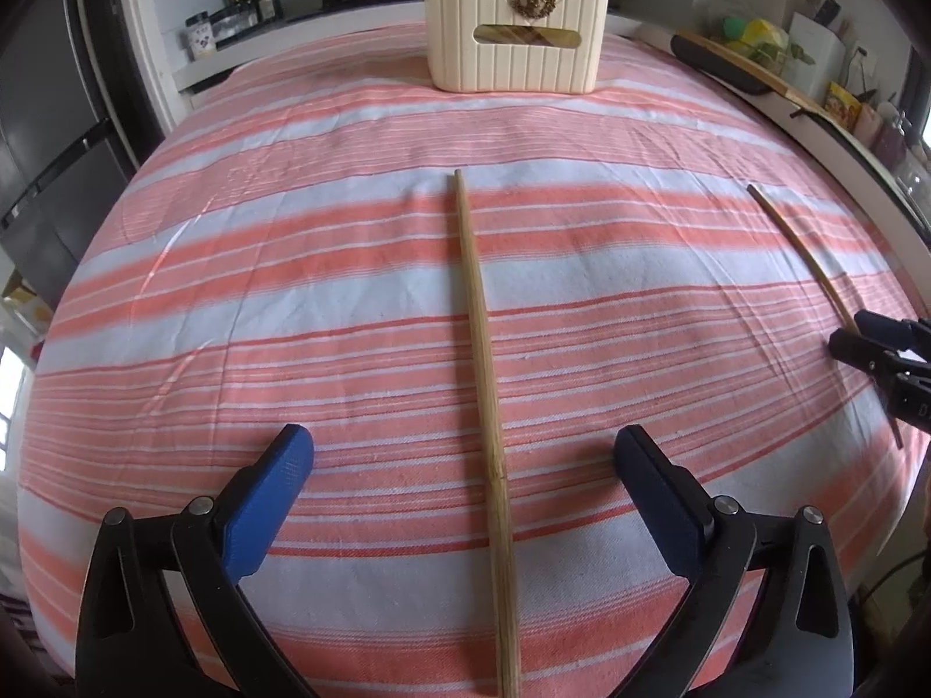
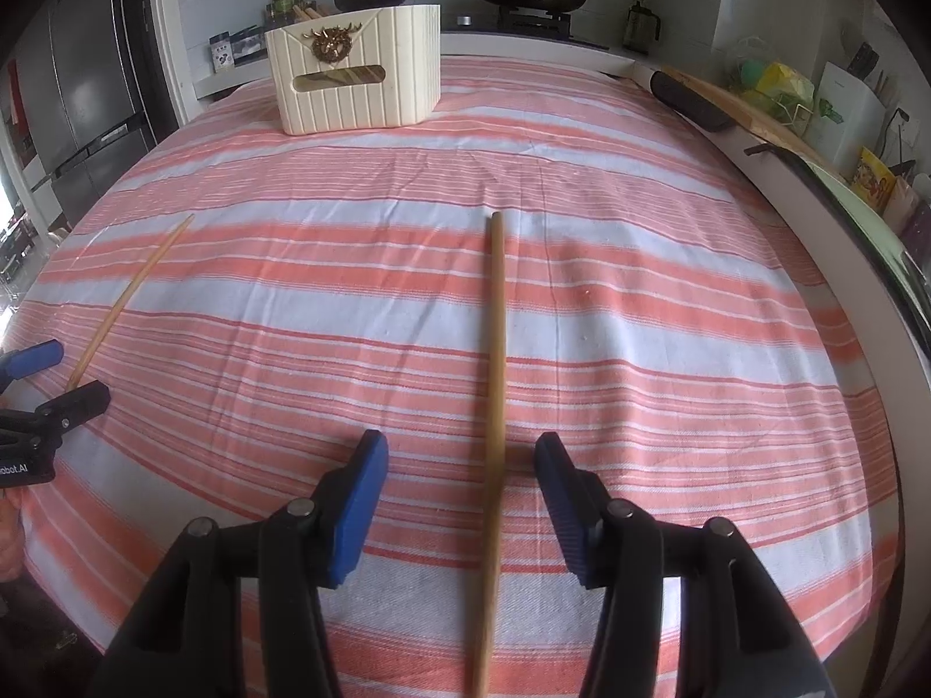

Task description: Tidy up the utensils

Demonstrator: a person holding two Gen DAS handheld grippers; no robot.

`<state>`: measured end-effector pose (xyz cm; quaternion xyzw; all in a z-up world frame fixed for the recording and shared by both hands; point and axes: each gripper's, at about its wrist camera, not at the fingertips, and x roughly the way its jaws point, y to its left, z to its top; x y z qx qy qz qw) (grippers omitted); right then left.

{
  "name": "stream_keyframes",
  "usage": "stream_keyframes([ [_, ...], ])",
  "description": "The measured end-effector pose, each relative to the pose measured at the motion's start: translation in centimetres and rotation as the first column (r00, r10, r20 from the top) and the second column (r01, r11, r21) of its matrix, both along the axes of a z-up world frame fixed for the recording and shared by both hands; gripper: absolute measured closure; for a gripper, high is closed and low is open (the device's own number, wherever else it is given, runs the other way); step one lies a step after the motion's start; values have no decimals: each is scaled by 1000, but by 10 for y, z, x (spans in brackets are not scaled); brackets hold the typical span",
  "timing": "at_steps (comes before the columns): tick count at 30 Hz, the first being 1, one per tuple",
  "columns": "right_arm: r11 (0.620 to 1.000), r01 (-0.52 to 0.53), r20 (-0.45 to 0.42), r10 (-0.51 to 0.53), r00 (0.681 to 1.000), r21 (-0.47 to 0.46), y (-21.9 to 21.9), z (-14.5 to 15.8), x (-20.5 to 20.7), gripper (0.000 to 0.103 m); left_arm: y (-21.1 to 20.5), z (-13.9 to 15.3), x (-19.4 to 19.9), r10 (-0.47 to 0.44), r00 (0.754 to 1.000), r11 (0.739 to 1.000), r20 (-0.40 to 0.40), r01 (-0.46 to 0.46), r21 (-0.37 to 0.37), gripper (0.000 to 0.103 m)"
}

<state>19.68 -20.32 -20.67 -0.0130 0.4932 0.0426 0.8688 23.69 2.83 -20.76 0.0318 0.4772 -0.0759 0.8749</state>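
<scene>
Left gripper (image 1: 462, 459) and right gripper (image 2: 461, 456): jaws spread, each straddling one chopstick (image 1: 480, 349) (image 2: 496, 349) on the striped counter (image 1: 291, 291), pads clear

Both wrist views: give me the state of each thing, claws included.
Left claw: open, astride a chopstick, pads clear of it.
Right claw: open, astride the other chopstick, not gripping.
Left chopstick: flat on the striped cloth.
Right chopstick: flat on the cloth.
Cream holder: upright at the far edge, chopsticks already inside.
</scene>
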Motion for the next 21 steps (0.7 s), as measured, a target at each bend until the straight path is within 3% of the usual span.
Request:
stream_keyframes([
  [5,995,-5,-95,14,995,98,-13,8,15,49,11,17,13,-54,998,998,-24,53,-41,2],
  [10,993,-76,-148,88,985,85,-14,12,34,49,25,32,44,-67,995,991,-69,58,-125,2],
  [13,992,-92,-183,106,977,85,-14,11,49,49,17,31,62,-88,993,993,-79,81,-82,2],
  [17,991,-100,-218,117,969,89,-15,5,72,49,1,19,84,-124,984,992,-127,123,-18,15],
  [19,991,-99,-227,117,967,90,-13,1,86,50,-5,11,95,-135,979,991,-154,137,1,16],
  [21,992,-109,-221,121,968,68,-12,0,99,56,-10,5,105,-137,975,989,-173,145,35,19],
])
